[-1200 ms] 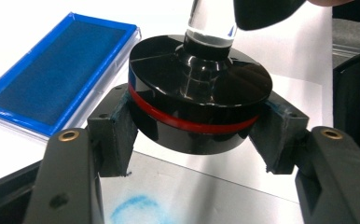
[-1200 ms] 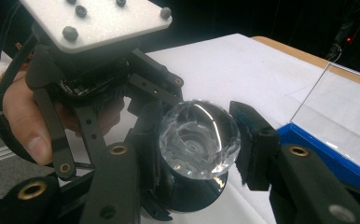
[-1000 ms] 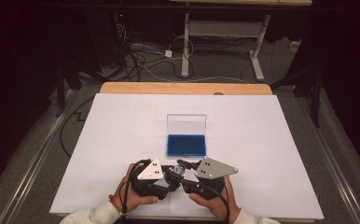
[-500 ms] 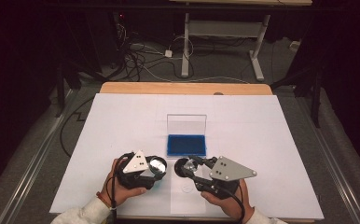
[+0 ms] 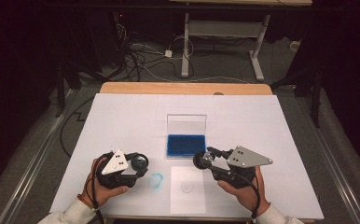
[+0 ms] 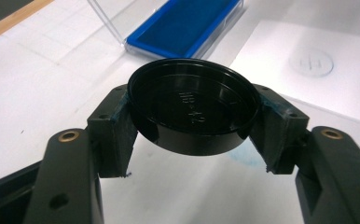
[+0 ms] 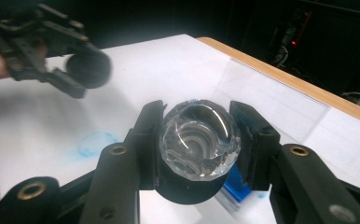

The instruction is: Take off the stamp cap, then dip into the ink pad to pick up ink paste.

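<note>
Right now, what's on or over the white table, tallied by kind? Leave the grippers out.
Black round cap, held in the left gripper: 1
Clear faceted stamp body, held in the right gripper: 1
Blue ink pad in its open clear case: 1
White paper sheet with a faint round mark: 1
Blue ink smudge: 1
Total: 5

My white table (image 5: 122, 116) is brightly lit from above while the room behind stays dark. My other claw (image 7: 52, 56) blurs; glare glints off the clear knob (image 7: 199, 140).
</note>
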### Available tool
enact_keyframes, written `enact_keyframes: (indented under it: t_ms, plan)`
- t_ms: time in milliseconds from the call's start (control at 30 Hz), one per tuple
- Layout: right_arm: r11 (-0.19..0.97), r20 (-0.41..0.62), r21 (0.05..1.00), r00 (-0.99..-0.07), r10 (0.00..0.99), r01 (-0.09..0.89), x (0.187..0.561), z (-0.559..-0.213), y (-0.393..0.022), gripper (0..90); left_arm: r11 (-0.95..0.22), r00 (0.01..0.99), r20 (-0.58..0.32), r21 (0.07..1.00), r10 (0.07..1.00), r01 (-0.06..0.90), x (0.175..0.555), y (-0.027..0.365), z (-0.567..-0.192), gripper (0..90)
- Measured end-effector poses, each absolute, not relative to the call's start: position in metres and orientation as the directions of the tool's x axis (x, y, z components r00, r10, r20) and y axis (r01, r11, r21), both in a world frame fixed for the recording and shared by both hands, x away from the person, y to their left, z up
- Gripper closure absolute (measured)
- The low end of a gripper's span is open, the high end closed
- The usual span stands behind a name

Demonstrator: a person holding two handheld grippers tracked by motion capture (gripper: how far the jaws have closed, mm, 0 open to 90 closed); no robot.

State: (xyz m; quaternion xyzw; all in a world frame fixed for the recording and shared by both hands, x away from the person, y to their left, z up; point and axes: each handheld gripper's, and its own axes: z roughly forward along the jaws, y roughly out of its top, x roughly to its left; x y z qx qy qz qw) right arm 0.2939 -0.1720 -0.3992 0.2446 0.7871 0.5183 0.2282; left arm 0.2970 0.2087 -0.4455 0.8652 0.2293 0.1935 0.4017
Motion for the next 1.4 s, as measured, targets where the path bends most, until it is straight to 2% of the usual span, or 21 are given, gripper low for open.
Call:
enact_keyframes:
  t_ms: [300,733,967,1400]
  plan:
    - [0.318,-0.073,0.931,-0.759,0.647,0.181,0.306,-0.399,-0.190,57.5,-0.557,0.798,0.154,0.790,0.583,0.255,0.291,0.227,-0.447,36.6]
    - [0.372,-0.136,0.913,-0.735,0.664,0.167,0.308,-0.391,-0.194,57.5,-0.565,0.794,0.159,0.783,0.586,0.259,0.289,0.228,-0.447,36.6]
    - [0.384,-0.136,0.907,-0.741,0.657,0.174,0.314,-0.385,-0.191,57.6,-0.556,0.791,0.145,0.785,0.595,0.275,0.289,0.230,-0.447,36.5]
    - [0.391,-0.139,0.900,-0.722,0.678,0.194,0.344,-0.351,-0.186,57.5,-0.488,0.771,0.074,0.811,0.632,0.322,0.294,0.224,-0.452,36.5]
